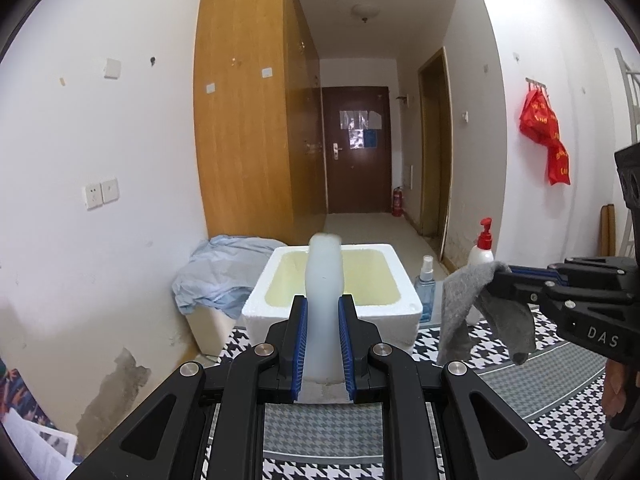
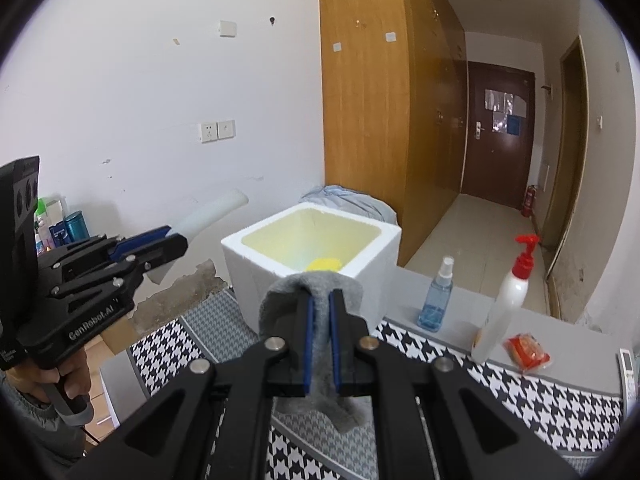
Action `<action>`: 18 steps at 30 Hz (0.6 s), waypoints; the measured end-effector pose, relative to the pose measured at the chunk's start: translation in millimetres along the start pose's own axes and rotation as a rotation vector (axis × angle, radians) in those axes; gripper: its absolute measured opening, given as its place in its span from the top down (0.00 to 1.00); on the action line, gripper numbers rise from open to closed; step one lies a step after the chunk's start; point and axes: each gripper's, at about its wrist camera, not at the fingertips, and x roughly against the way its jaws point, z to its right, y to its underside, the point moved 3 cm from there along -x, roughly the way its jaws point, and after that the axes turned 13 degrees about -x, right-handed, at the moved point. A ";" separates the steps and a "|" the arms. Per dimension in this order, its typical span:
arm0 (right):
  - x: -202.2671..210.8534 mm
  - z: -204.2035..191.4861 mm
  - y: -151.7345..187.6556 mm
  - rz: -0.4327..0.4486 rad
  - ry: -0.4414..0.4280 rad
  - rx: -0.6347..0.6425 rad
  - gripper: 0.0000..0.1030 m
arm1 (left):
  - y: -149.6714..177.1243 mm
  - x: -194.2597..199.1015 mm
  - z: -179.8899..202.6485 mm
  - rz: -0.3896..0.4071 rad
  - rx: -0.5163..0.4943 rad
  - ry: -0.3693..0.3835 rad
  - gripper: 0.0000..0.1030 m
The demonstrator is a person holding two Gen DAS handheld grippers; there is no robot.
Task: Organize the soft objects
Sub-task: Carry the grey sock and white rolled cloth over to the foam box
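My left gripper [image 1: 323, 304] is shut on a white foam roll [image 1: 324, 276] that points up and forward, just in front of the white foam box [image 1: 404, 304]. The roll also shows in the right wrist view [image 2: 212, 210], held by the left gripper [image 2: 176, 238]. My right gripper [image 2: 320, 300] is shut on a grey cloth [image 2: 276, 300] that drapes over its fingertips, close to the box [image 2: 256, 264]. In the left wrist view the cloth [image 1: 464, 300] hangs from the right gripper [image 1: 500, 278]. A yellow object [image 2: 324, 265] lies inside the box.
A blue spray bottle [image 2: 436, 300], a white pump bottle with a red top [image 2: 508, 300] and a red packet [image 2: 526, 352] stand on the houndstooth table cloth [image 2: 520, 400] to the right. A crumpled blue sheet [image 1: 224, 272] lies behind the box. A white remote [image 2: 627, 372] lies at the far right.
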 end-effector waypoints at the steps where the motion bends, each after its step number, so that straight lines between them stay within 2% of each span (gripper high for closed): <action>1: -2.3 -0.7 -2.7 -0.001 -0.003 0.000 0.90 | -0.8 -1.2 -1.2 -0.001 -0.001 -0.002 0.84; 18: -30.4 -5.8 -30.5 0.006 -0.017 0.048 0.90 | -15.3 -28.3 -13.6 -0.007 0.011 -0.016 0.84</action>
